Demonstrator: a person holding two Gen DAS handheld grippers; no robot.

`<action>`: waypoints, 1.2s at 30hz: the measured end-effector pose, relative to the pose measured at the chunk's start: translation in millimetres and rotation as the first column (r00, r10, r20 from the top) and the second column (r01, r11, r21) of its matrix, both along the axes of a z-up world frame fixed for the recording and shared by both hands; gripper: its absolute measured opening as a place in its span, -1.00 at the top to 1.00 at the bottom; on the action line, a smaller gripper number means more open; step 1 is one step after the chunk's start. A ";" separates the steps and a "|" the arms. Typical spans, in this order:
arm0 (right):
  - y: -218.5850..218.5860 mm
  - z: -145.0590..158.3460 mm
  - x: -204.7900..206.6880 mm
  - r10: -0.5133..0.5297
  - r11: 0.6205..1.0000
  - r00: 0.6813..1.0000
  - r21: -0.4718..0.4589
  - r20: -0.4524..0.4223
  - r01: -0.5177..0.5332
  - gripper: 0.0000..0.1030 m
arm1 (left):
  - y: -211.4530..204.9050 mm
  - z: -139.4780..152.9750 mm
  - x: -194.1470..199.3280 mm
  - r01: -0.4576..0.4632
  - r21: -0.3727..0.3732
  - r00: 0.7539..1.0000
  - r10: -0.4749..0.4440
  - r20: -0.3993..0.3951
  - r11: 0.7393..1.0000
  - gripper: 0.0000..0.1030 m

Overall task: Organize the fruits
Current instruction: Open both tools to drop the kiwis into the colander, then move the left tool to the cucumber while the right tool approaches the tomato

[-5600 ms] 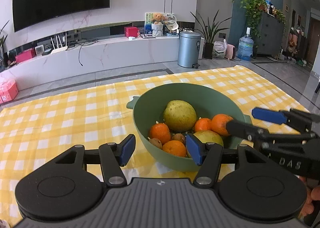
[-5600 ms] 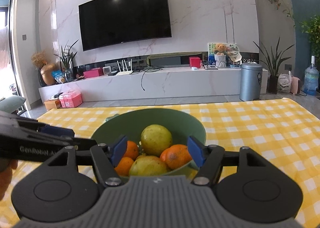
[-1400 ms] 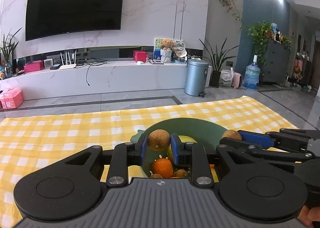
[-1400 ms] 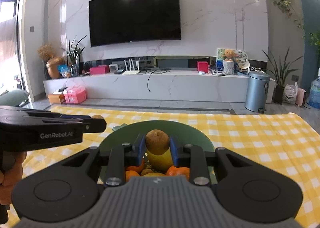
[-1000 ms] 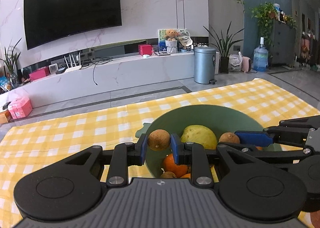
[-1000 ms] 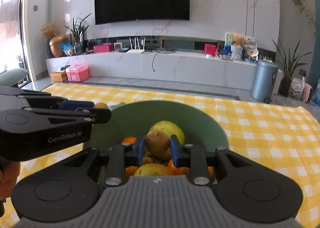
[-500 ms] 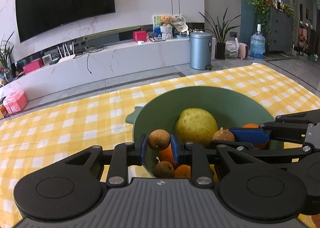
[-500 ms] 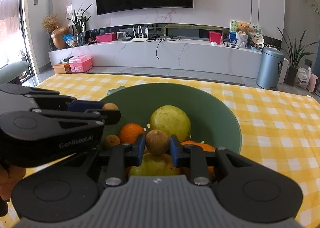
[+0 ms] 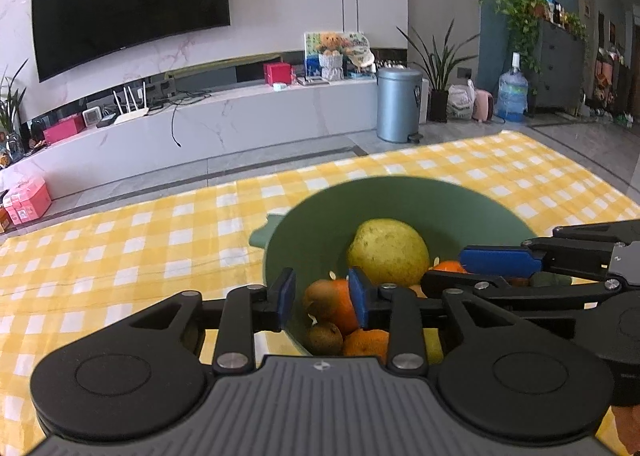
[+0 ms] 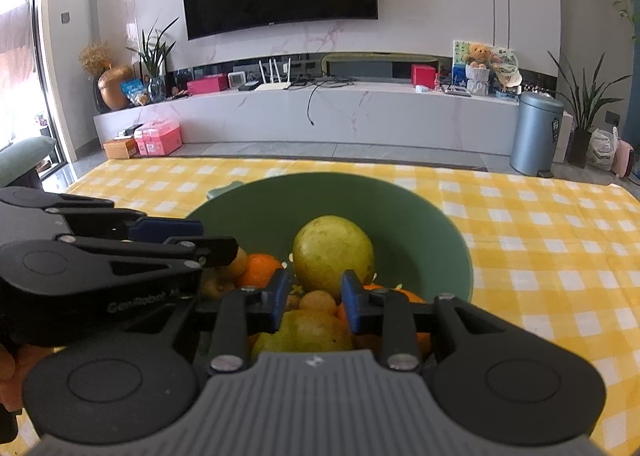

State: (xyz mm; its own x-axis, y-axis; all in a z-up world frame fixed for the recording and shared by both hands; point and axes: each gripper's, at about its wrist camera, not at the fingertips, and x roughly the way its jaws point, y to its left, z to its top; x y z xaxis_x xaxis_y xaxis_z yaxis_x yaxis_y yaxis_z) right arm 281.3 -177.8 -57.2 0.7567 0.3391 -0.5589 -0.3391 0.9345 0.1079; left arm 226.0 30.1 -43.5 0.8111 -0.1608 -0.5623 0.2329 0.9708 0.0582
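A green bowl [image 9: 400,181] [image 10: 320,177] on the yellow checked cloth holds a large yellow-green pear [image 9: 386,252] [image 10: 332,250], oranges [image 9: 366,340] [image 10: 258,270] and small brown kiwis [image 9: 324,338]. My left gripper [image 9: 322,296] hangs over the bowl's near left side with its jaws opening. A brown kiwi [image 9: 314,298] sits between them, and a gap shows beside the left pad. My right gripper [image 10: 314,298] is over the near fruit, jaws opening too. Its brown kiwi [image 10: 318,302] lies low on the pile, clear of both pads. Each gripper shows in the other's view.
The yellow checked tablecloth [image 9: 120,248] [image 10: 560,240] stretches left, right and behind the bowl. The table's far edge drops to a grey floor. Beyond are a white TV console [image 10: 320,115] and a metal bin [image 9: 400,103]. A hand [image 10: 8,368] holds the left gripper.
Both grippers came down over the bowl, each shut on a brown kiwi. Their jaws have now parted and both kiwis sit lower, loose between the pads.
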 end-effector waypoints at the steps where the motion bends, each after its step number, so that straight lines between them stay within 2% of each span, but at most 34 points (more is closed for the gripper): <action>1: -1.2 0.9 -0.7 -0.006 1.000 1.000 0.004 0.006 0.006 0.37 | 1.1 2.7 -2.0 -0.002 -0.008 1.000 0.002 0.008 1.000 0.17; 5: -6.3 5.6 -5.9 -0.024 0.999 0.999 0.032 0.035 0.023 0.27 | 4.7 11.8 -8.2 -0.019 -0.026 0.999 0.020 0.029 0.999 -0.02; 10: -11.2 11.5 -17.1 -0.056 0.997 0.995 0.063 0.078 0.051 -0.07 | 15.6 20.1 -17.6 -0.054 -0.077 0.998 0.057 0.034 0.996 -0.32; 12: -13.8 14.5 -22.9 -0.065 0.995 0.994 0.078 0.093 0.057 -0.23 | 19.1 23.9 -20.9 -0.072 -0.094 0.997 0.075 0.034 0.993 -0.33; 13: -15.7 16.3 -25.7 -0.067 0.995 0.993 0.084 0.100 0.059 -0.25 | 21.0 25.6 -22.3 -0.078 -0.097 0.996 0.082 0.033 0.992 -0.34; 20: -23.5 22.6 -55.5 -0.072 0.993 0.991 0.100 0.114 0.060 -0.28 | 18.6 33.7 -39.8 -0.065 -0.055 0.998 0.064 -0.023 0.996 -0.34; 24: -24.5 27.2 -68.6 -0.078 0.991 0.992 0.112 0.096 0.067 -0.28 | 13.9 35.0 -41.6 -0.082 -0.036 0.991 0.078 -0.109 0.996 -0.34; 28: -26.0 27.2 -83.8 -0.080 0.992 0.994 0.102 0.075 0.073 -0.27 | 10.1 34.6 -51.7 -0.097 -0.013 0.983 0.094 -0.156 0.995 -0.34; 32: -32.0 18.2 -101.5 -0.067 0.994 0.998 0.090 0.008 0.066 -0.24 | 9.8 32.5 -64.1 -0.113 -0.023 0.971 0.105 -0.213 0.993 -0.34; 36: -32.8 6.7 -112.6 -0.041 0.996 0.996 0.076 -0.080 0.047 -0.08 | 11.4 26.0 -74.3 -0.119 -0.060 0.950 0.096 -0.297 0.991 -0.34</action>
